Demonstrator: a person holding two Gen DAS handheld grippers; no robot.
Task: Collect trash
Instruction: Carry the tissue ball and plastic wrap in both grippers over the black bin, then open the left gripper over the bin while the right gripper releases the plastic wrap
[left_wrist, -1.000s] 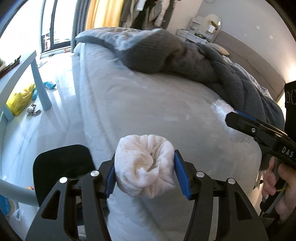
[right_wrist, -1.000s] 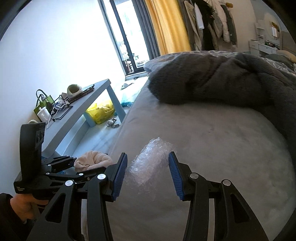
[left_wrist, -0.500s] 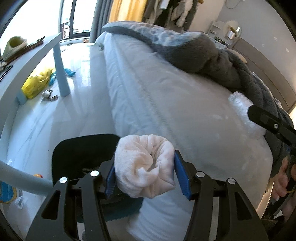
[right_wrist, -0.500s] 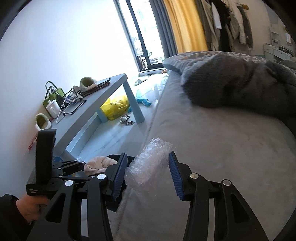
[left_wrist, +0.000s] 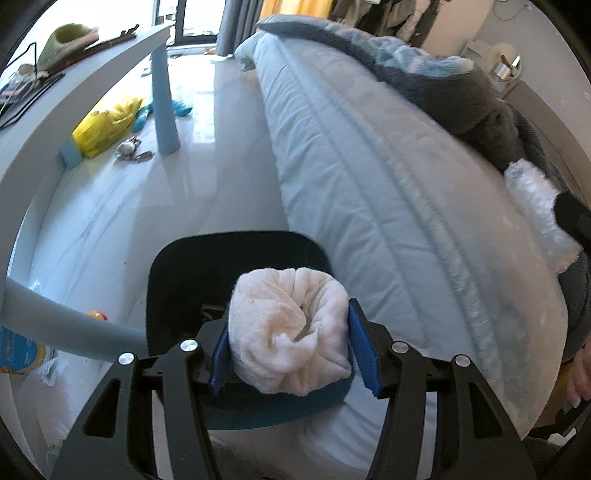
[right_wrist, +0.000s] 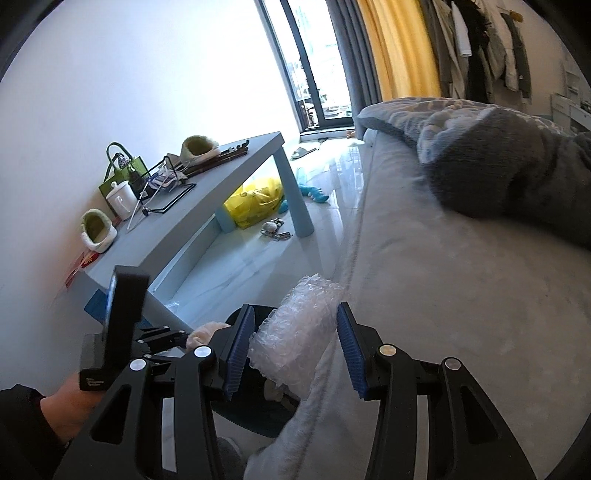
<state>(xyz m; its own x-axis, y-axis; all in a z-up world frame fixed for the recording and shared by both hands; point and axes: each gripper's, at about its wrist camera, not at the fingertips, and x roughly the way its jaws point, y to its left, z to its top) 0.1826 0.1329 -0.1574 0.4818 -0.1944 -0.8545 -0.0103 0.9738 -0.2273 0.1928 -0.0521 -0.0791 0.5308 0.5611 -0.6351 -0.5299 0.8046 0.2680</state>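
My left gripper is shut on a crumpled white tissue wad and holds it over the open mouth of a dark teal bin on the floor beside the bed. My right gripper is shut on a wad of clear bubble wrap, above the bed edge and next to the bin. The bubble wrap shows at the right in the left wrist view. The left gripper with the tissue shows at lower left in the right wrist view.
A grey bed with a dark blanket fills the right. A light blue low table holds slippers, a cup and a bag. A yellow bag, toys and plastic scraps lie on the white floor.
Both grippers have moved left off the bed toward the floor. The bin has come under the left gripper's tissue. Both grips are unchanged.
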